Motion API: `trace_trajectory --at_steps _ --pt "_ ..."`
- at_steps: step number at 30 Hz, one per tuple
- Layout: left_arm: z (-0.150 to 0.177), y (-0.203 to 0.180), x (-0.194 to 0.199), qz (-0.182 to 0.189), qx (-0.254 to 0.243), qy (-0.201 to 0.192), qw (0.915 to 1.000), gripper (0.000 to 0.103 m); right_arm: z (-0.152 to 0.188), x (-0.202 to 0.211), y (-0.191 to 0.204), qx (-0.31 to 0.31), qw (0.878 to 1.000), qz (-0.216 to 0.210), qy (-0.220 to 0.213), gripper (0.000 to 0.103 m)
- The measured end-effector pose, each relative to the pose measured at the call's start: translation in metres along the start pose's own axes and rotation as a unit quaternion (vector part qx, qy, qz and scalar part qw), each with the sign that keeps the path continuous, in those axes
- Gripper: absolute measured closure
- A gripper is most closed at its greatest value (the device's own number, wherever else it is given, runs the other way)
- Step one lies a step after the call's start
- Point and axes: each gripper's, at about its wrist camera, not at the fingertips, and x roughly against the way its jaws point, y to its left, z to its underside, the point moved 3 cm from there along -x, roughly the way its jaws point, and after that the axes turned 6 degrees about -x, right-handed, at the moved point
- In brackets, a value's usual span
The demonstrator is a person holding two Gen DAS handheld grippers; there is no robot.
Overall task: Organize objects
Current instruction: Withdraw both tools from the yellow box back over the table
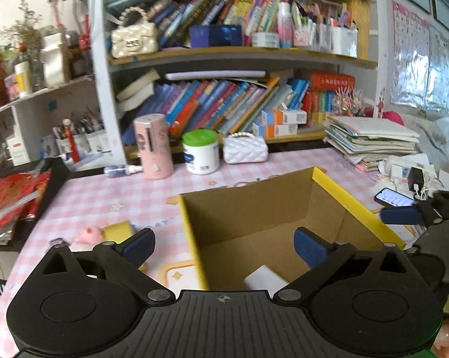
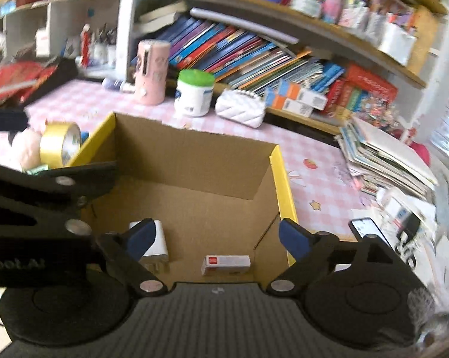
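Observation:
An open cardboard box with yellow rims (image 1: pixel 356 205) stands on the pink checked tablecloth. My left gripper (image 1: pixel 223 240) hovers open over its left wall with nothing between the pads. A white block (image 1: pixel 264 279) lies on the box floor below it. My right gripper (image 2: pixel 218 237) is open above the same box (image 2: pixel 284 179), also holding nothing. Under it lie a white charger-like block (image 2: pixel 158 241) and a small white carton with a red label (image 2: pixel 226 265). A gold tape roll (image 2: pixel 60 144) and a pink plush (image 2: pixel 27 149) sit outside the box's left wall.
Behind the box stand a pink cylinder (image 1: pixel 154 146), a green-lidded white jar (image 1: pixel 200 152) and a white quilted purse (image 1: pixel 245 149). A book stack (image 1: pixel 370 140) and a phone (image 1: pixel 394 198) lie at the right, red packets (image 1: pixel 12 197) at the left. Crowded bookshelves fill the back.

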Motion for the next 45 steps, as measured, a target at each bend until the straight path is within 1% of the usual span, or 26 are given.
trace_trajectory --at_steps 4,7,9,13,18,25,30,33,35,45 --pt "0.015 0.02 0.023 -0.013 0.002 -0.012 0.9998 0.0 0.009 0.021 0.018 -0.026 0.999 0.024 -0.019 0.006" --pt "0.029 0.038 0.038 -0.024 0.006 -0.016 0.9996 0.0 0.017 0.035 0.036 -0.045 0.998 0.029 -0.023 0.001" --pt "0.039 0.05 0.045 -0.03 0.01 -0.015 0.9994 0.0 0.023 0.042 0.05 -0.058 0.998 0.029 -0.023 0.001" --pt "0.063 0.078 0.059 -0.043 0.02 -0.003 0.9989 0.0 0.037 0.052 0.084 -0.075 0.997 0.026 -0.014 0.0" --pt "0.091 0.114 0.075 -0.066 0.028 0.009 0.9974 0.0 0.054 0.062 0.126 -0.079 0.997 0.022 -0.007 0.0" --pt "0.129 0.157 0.096 -0.101 0.036 0.039 0.9935 0.0 0.071 0.071 0.168 -0.104 0.994 0.019 0.005 0.0" --pt "0.148 0.177 0.108 -0.099 0.044 0.054 0.9926 0.0 0.077 0.078 0.197 -0.101 0.995 0.011 0.007 0.0" --pt "0.157 0.187 0.115 -0.097 0.048 0.058 0.9924 0.0 0.084 0.082 0.216 -0.087 0.996 0.004 0.01 0.0" --pt "0.162 0.193 0.119 -0.097 0.051 0.059 0.9922 0.0 0.088 0.085 0.227 -0.077 0.997 0.007 0.011 0.0" --pt "0.178 0.211 0.13 -0.085 0.058 0.065 0.9926 0.0 0.098 0.096 0.252 -0.083 0.996 0.013 0.014 0.0"
